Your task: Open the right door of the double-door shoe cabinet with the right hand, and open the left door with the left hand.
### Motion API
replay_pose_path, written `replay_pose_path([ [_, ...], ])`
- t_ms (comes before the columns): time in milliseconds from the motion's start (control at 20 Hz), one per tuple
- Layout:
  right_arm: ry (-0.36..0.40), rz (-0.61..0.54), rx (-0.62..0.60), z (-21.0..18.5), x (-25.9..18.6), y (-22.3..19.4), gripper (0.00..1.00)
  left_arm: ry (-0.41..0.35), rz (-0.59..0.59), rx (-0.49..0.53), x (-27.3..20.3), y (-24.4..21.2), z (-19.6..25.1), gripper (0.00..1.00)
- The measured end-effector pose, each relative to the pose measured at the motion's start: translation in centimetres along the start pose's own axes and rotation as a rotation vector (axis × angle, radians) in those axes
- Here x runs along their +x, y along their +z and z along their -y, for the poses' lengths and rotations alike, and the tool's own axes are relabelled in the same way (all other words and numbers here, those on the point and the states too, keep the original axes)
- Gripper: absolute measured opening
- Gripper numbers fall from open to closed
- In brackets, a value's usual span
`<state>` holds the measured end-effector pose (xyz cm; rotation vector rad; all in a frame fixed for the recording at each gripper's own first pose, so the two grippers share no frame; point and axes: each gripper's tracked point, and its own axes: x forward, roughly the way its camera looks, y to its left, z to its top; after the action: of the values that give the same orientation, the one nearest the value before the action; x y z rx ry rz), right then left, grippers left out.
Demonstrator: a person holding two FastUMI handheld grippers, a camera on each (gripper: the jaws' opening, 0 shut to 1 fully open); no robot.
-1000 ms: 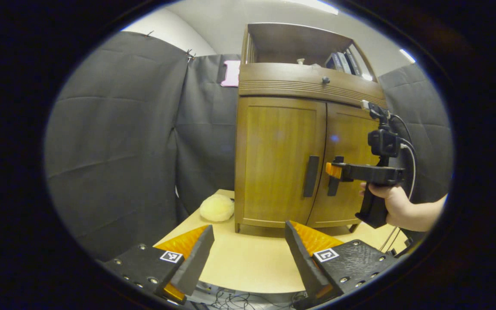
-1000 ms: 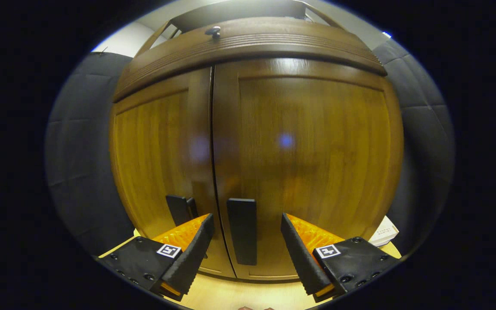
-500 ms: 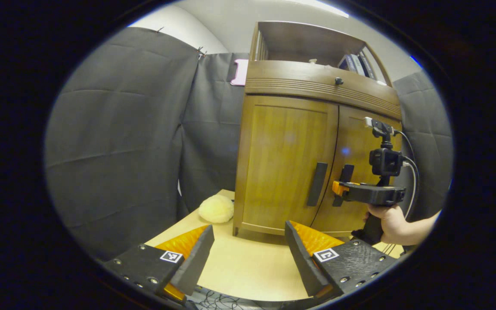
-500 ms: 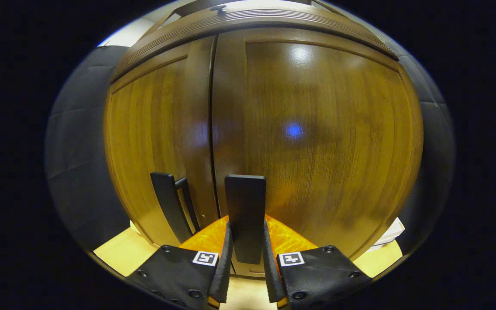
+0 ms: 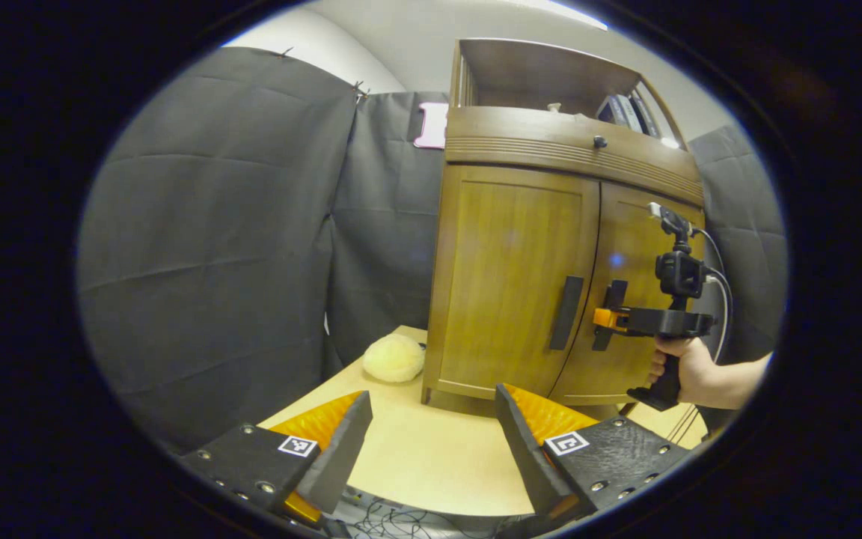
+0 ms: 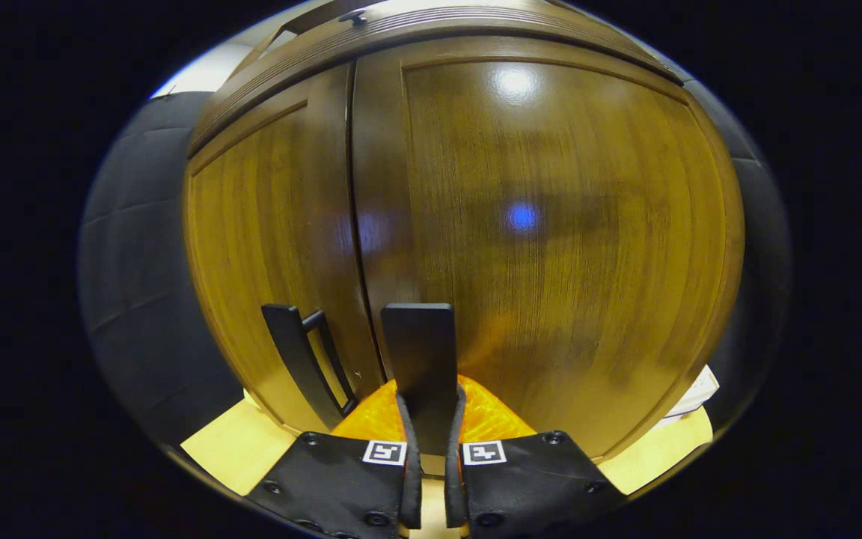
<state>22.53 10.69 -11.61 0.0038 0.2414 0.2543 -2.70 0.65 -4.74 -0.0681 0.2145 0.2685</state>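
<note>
R gripper [image 6: 429, 419]: jaws clamped on R door handle [image 6: 417, 352], handle upright btwn them. L gripper [image 5: 431, 434]: jaws wide apart, holding nothing, over tabletop [image 5: 431, 457], well short of cabinet [image 5: 543, 254]; both doors closed.

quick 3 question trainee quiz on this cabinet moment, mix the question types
1. True or false: the right gripper is shut on the right door handle.
2. Multiple choice: the left gripper is A) open, off the cabinet; B) shut on the left door handle; C) gripping the plush ball.
3. Fill in: both doors of the shoe cabinet look ____.

Key: 1 true; 2 A; 3 closed.
</note>
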Motion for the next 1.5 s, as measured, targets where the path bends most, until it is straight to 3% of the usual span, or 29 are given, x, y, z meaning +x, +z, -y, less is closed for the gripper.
replay_pose_path([
  [200, -0.032, -0.007, 0.006, -0.2, -1.3, -0.4, 0.10, -0.033, 0.011, 0.008, -1.1, 0.4, 0.0, 0.95],
  [950, -0.061, 0.005, 0.024, 0.9, -10.5, -3.4, 0.13, -0.139, 0.009, 0.029, -5.5, 0.0, -0.9, 0.95],
  [1350, -0.100, 0.036, 0.075, 3.7, -16.1, -4.5, 0.10, -0.272, 0.006, 0.052, -6.6, -0.2, 2.2, 0.95],
  [1450, -0.125, 0.030, 0.087, 4.9, -17.6, -4.9, 0.17, -0.323, 0.016, 0.038, -7.0, -0.2, 3.7, 0.95],
  [1500, -0.139, 0.031, 0.087, 5.6, -18.3, -5.2, 0.13, -0.356, 0.023, 0.028, -7.1, -0.4, 4.7, 0.95],
])
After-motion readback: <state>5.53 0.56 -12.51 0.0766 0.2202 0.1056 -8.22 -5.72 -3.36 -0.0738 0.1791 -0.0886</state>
